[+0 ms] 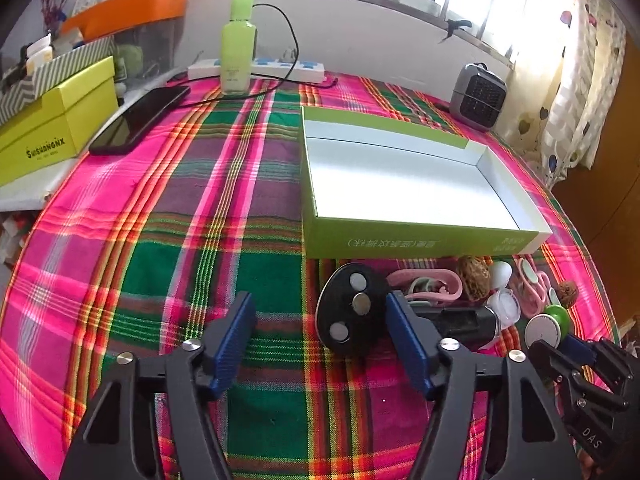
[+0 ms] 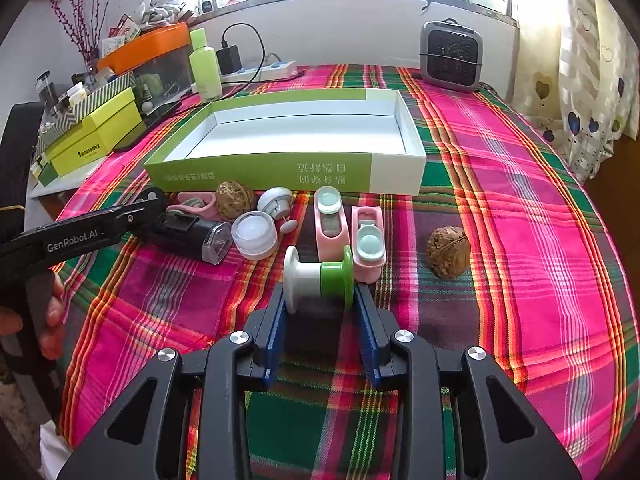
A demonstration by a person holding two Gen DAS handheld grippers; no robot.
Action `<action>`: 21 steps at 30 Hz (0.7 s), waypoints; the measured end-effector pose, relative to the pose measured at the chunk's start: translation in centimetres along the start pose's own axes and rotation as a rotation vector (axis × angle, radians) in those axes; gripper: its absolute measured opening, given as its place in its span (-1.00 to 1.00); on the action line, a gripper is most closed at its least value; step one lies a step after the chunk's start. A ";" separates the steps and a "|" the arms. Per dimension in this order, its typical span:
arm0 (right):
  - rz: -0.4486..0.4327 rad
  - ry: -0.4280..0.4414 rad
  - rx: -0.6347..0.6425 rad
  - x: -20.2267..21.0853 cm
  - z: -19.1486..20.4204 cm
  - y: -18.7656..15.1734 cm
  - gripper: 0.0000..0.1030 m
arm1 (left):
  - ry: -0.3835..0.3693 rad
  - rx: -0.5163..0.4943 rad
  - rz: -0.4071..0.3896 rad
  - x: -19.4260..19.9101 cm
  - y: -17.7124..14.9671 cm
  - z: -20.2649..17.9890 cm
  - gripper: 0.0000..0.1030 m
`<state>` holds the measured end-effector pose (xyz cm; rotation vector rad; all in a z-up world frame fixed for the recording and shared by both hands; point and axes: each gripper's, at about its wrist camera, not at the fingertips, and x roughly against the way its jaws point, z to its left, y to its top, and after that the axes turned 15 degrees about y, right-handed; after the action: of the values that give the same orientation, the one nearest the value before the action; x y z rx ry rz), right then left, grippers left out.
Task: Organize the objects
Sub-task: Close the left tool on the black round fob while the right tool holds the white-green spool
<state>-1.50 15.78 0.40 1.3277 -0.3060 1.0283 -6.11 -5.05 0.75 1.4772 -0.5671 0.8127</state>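
Note:
An empty green and white box (image 1: pixel 400 184) (image 2: pixel 304 136) lies on the plaid cloth. Small objects lie in front of it: a black oval disc (image 1: pixel 352 308), a black sharpener (image 2: pixel 196 236), a clear jar (image 2: pixel 255 234), two pink cases (image 2: pixel 330 220), two walnuts (image 2: pixel 447 252). My right gripper (image 2: pixel 320 300) is shut on a white and green spool (image 2: pixel 318 278) (image 1: pixel 550 324). My left gripper (image 1: pixel 320 328) is open and empty, its right finger beside the disc.
A green bottle (image 1: pixel 238 44), a power strip (image 1: pixel 256 70) with a cable and a phone (image 1: pixel 140 118) lie at the back left. A yellow box (image 1: pixel 52 128) and orange-lidded bin (image 1: pixel 128 12) stand left. A small grey heater (image 2: pixel 450 56) stands back right.

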 end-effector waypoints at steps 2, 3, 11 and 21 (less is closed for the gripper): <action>0.000 -0.001 0.001 0.0 0.0 0.0 -0.34 | 0.000 -0.001 0.000 0.0 0.0 0.0 0.14; -0.001 -0.001 0.001 0.0 0.0 0.0 -0.34 | -0.003 0.000 0.000 0.0 0.1 0.0 0.08; 0.000 -0.002 0.002 0.0 0.0 0.0 -0.34 | -0.023 0.013 0.002 0.3 0.0 -0.2 -0.33; -0.001 -0.002 0.003 0.0 0.0 0.0 -0.34 | -0.023 0.030 0.003 0.3 0.0 -0.1 -0.55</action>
<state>-1.48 15.76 0.40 1.3308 -0.3056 1.0276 -5.89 -4.86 0.98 1.5153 -0.5770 0.8107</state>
